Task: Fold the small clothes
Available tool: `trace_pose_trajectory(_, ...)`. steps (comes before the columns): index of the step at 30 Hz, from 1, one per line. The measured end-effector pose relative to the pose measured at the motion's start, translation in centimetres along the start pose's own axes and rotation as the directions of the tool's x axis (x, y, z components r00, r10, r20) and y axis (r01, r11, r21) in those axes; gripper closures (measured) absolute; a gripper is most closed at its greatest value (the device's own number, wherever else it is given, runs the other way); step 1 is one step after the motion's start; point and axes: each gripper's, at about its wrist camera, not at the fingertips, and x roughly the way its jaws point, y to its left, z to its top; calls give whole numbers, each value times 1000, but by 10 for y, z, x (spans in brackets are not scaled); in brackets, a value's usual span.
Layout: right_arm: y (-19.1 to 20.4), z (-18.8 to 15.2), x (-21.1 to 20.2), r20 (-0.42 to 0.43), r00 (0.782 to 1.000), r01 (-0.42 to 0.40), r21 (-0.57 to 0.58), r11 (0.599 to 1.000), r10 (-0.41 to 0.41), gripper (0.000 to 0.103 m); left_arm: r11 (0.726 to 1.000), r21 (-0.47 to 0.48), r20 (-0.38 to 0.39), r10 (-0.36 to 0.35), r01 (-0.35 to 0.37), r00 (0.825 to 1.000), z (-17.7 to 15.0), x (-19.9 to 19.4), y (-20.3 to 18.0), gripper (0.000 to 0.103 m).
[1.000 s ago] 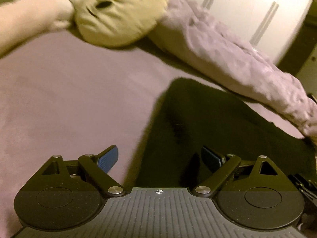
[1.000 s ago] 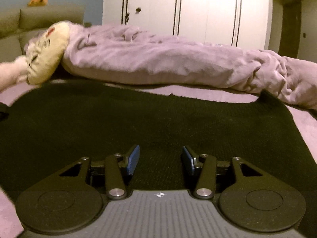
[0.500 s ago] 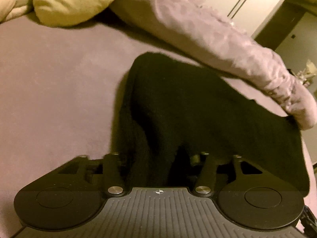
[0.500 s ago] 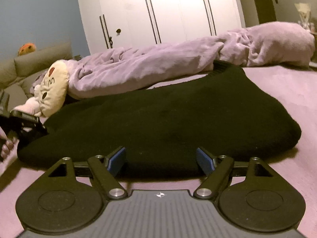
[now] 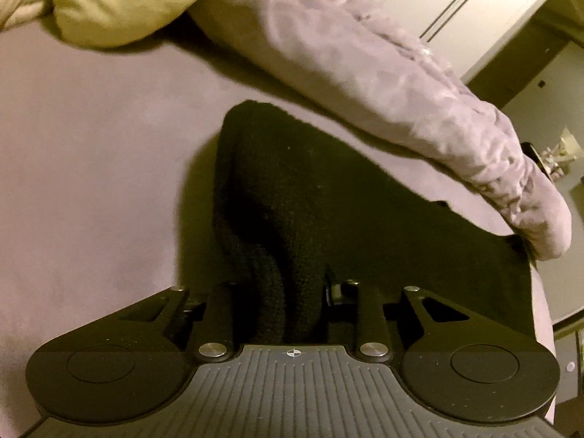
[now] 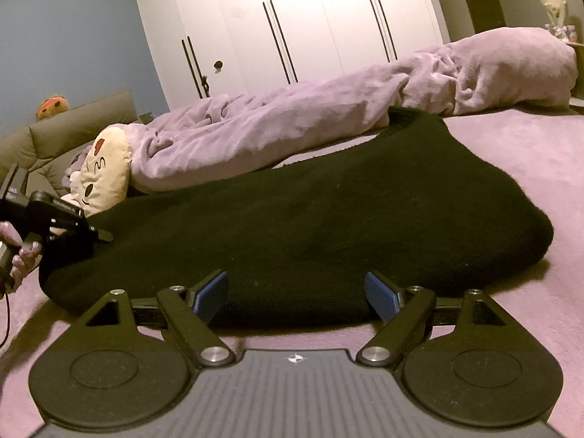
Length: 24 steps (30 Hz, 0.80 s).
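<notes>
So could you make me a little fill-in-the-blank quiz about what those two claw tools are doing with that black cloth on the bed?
1. The left gripper is ____ on a bunched fold of the black garment.
2. The right gripper has its blue pads spread ____ at the garment's near edge.
3. Behind the garment lies a rumpled ____ blanket.
4. The cream pillow bears a cartoon ____.

Missing words: shut; open; purple; face

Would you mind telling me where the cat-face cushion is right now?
The cat-face cushion sits at the left of the right wrist view, at the end of the rumpled lilac blanket, just behind the left claw; it fills the left wrist view's top-left corner.
</notes>
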Motion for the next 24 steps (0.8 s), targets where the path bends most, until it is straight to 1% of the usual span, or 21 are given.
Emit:
trace_pose_trajectory(3,-3,2,-4,10,1000,-1,3,1000,1,21,1000,14,25,-28,28,999,2,-13,-23,75)
trace_pose_trajectory(6,-10,7,-9,24,1000,18,15,1000,-19,21,998,42,42,-51,50,998,1,-25,-57,75)
trace_pose_trajectory(9,-18,11,-13,38,999,31,47,998,-33,21,992,110,26,-63,60,998,-5,-34,-103,75)
trace_pose_trajectory(11,-23,13,-16,47,998,33,62,998,-36,21,985,168,12,-46,43,999,-14,-30,-141,75)
trace_pose_trajectory(13,-25,14,-18,52,998,36,71,997,-40,21,973,228,10,-45,41,999,-29,-22,-175,74)
trace_pose_trajectory(14,-26,14,-20,53,998,33,72,997,-37,21,967,253,1,-37,36,999,-37,-15,-189,72)
trace_pose_trajectory(15,-27,15,-21,55,998,34,70,997,-38,21,961,274,-12,-32,34,999,-46,-7,-199,67)
trace_pose_trajectory(16,-27,15,-22,59,997,38,65,997,-42,21,958,284,-25,-28,34,999,-55,3,-208,66)
trace_pose_trajectory(17,-28,15,-23,61,997,42,60,997,-46,21,954,297,-50,-18,32,999,-66,16,-214,68)
trace_pose_trajectory(18,-29,15,-24,62,997,43,59,997,-47,20,950,309,-83,-8,34,996,-74,26,-219,65)
trace_pose_trajectory(19,-31,15,-24,61,997,43,65,997,-47,20,945,324,-115,7,31,993,-84,37,-222,55)
trace_pose_trajectory(20,-34,15,-24,57,997,44,75,996,-49,20,938,345,-112,14,26,994,-91,39,-225,46)
trace_pose_trajectory(21,-37,16,-24,54,997,44,85,995,-49,20,926,376,-95,16,21,995,-99,32,-231,43)
trace_pose_trajectory(22,-40,17,-25,55,997,43,94,995,-49,20,913,407,-76,6,26,997,-104,21,-237,37)
trace_pose_trajectory(23,-42,18,-25,58,997,43,98,994,-49,20,910,412,-68,-26,52,997,-107,9,-240,33)
trace_pose_trajectory(24,-43,18,-25,60,997,45,102,994,-51,20,910,399,-69,-89,110,994,-108,-6,-239,31)
